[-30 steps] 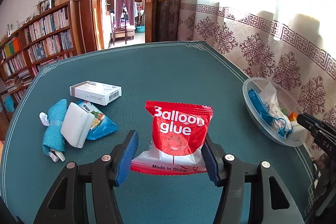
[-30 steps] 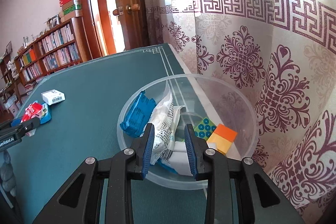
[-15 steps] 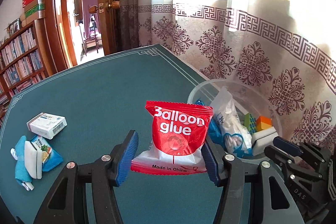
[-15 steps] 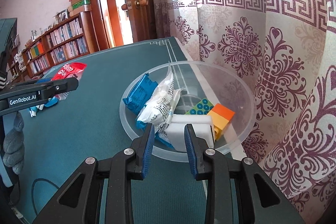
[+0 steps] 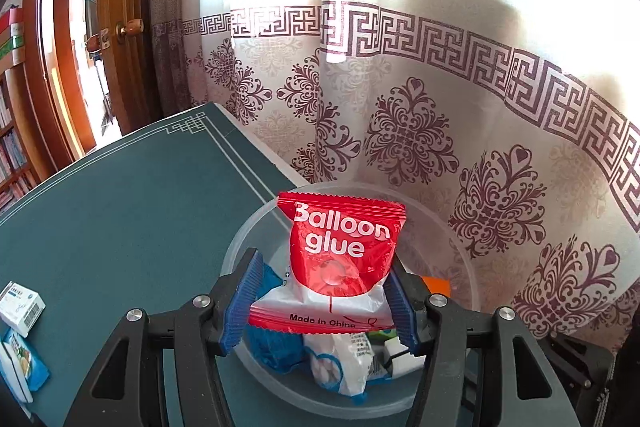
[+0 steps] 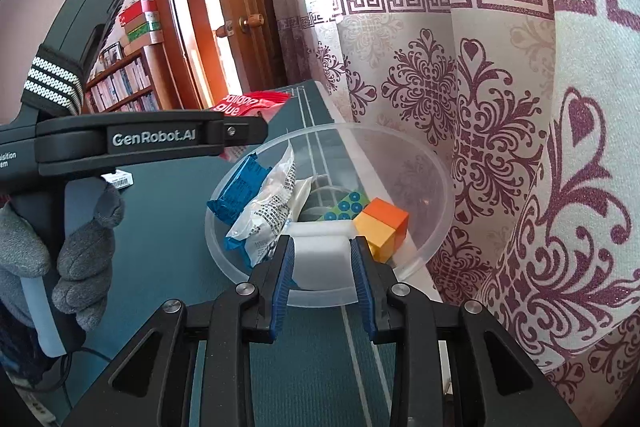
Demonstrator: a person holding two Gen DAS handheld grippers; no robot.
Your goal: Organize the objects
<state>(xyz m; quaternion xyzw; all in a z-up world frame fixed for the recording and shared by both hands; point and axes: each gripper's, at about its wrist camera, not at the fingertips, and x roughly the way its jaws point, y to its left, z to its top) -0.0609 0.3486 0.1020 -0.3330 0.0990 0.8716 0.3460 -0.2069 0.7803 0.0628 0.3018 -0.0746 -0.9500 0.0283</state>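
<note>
While the green surface [image 5: 120,211] is filling the left of the frame, the clear bowl [image 6: 436,187] is sitting at its lower centre; above it, the left gripper [image 5: 320,303] is easing apart around the red Balloon glue packet [image 5: 344,247], and the right gripper [image 6: 322,279] is resting together, empty.

A dark green table [image 5: 120,211] with a thin white border line. A clear plastic bowl [image 6: 432,187] sits by its curtain-side edge. Far across it, a white barcoded box [image 5: 20,309] lies beside a blue snack packet [image 5: 28,367]
</note>
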